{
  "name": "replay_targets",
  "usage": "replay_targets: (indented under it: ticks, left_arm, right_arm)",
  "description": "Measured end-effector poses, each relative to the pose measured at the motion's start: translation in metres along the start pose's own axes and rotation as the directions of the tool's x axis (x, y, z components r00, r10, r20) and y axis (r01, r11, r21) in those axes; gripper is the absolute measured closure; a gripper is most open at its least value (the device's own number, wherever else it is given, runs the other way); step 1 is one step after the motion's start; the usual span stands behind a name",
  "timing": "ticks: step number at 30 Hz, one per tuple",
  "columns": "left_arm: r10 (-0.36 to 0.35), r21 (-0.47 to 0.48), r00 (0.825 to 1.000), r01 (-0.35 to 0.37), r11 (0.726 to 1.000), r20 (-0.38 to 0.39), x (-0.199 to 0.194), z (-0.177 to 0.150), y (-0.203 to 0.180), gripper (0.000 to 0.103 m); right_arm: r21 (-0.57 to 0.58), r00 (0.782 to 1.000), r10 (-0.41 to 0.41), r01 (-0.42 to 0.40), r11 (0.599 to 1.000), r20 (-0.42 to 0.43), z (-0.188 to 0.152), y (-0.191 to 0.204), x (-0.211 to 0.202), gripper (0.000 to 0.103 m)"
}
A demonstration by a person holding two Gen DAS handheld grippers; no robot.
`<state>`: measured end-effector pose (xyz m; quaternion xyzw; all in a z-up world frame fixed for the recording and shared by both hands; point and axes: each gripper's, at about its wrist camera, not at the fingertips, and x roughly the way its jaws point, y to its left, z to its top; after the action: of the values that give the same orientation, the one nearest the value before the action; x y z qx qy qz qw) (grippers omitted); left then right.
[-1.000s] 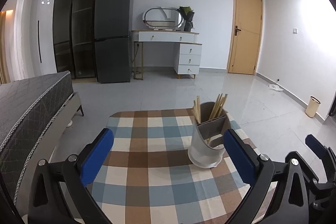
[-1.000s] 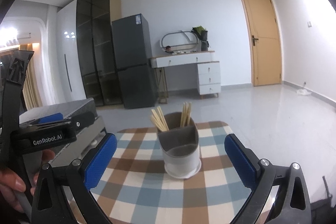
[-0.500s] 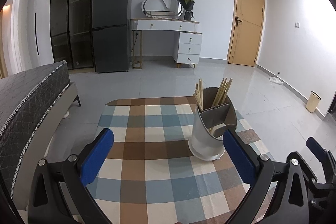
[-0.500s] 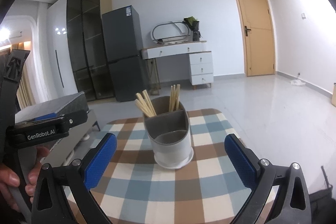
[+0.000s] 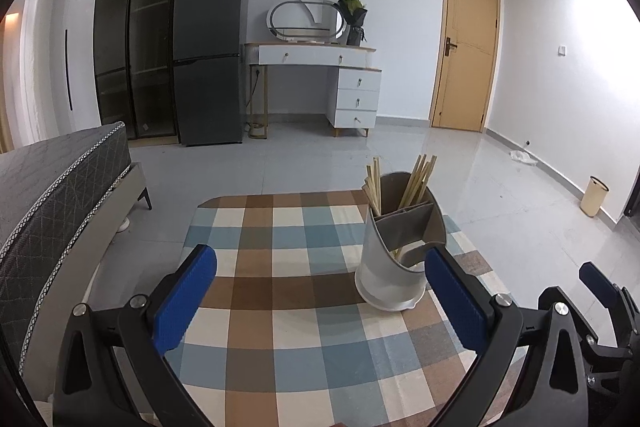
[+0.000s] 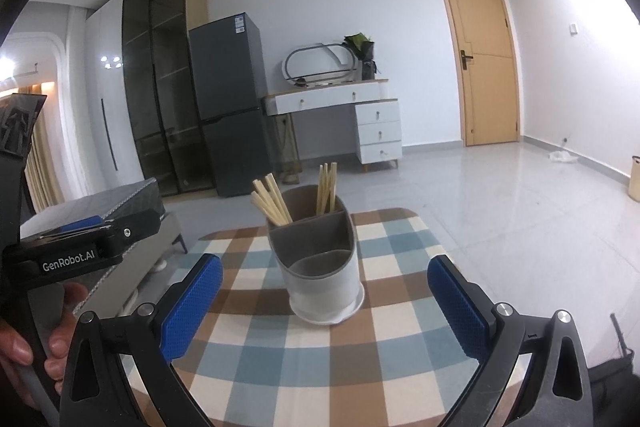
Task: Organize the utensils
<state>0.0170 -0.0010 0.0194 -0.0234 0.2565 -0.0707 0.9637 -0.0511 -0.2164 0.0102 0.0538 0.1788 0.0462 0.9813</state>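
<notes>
My table wears a checkered cloth [image 5: 280,291] in brown, blue and cream; off to my left there's a bed with a dark grey mattress [image 5: 52,179]; against the far wall stands a dark grey fridge [image 5: 210,51] next to a tall smoked-glass cabinet [image 5: 136,55]; right of the fridge is a white vanity desk [image 5: 320,67] with an oval mirror [image 5: 306,21] and a wrapped bouquet [image 5: 354,21] on top; further right a wooden door [image 5: 466,47]; a small cream bin [image 5: 595,195] sits by the right wall on the glossy tile floor [image 5: 460,179].
</notes>
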Motion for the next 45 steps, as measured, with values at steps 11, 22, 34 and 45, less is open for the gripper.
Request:
replay_targets:
  ticks: [11, 22, 34, 45]
  left_arm:
    - [0.012, -0.003, 1.000, -0.012, 1.000, 0.013, 0.0009, -0.0013, 0.0004, 0.002]
    - [0.010, -0.001, 1.000, -0.010, 1.000, 0.027, 0.0011, -0.0034, -0.0014, 0.002]
    - [0.007, -0.001, 1.000, -0.007, 1.000, 0.019, 0.0016, -0.0057, -0.0026, 0.002]
    - [0.011, -0.007, 1.000, -0.011, 1.000, 0.005, 0.0048, -0.0069, -0.0024, 0.002]
  right_arm:
    - [-0.019, 1.000, 0.006, -0.006, 1.000, 0.005, 0.0001, 0.0035, 0.0011, 0.000]
    - [-0.023, 1.000, 0.010, -0.010, 1.000, 0.007, -0.0006, 0.0051, 0.0018, 0.000]
    - [-0.022, 1.000, 0.013, -0.013, 1.000, 0.005, -0.0010, 0.0067, 0.0019, 0.000]
    - [-0.022, 1.000, 0.014, -0.014, 1.000, -0.005, -0.0022, 0.0077, 0.0028, 0.000]
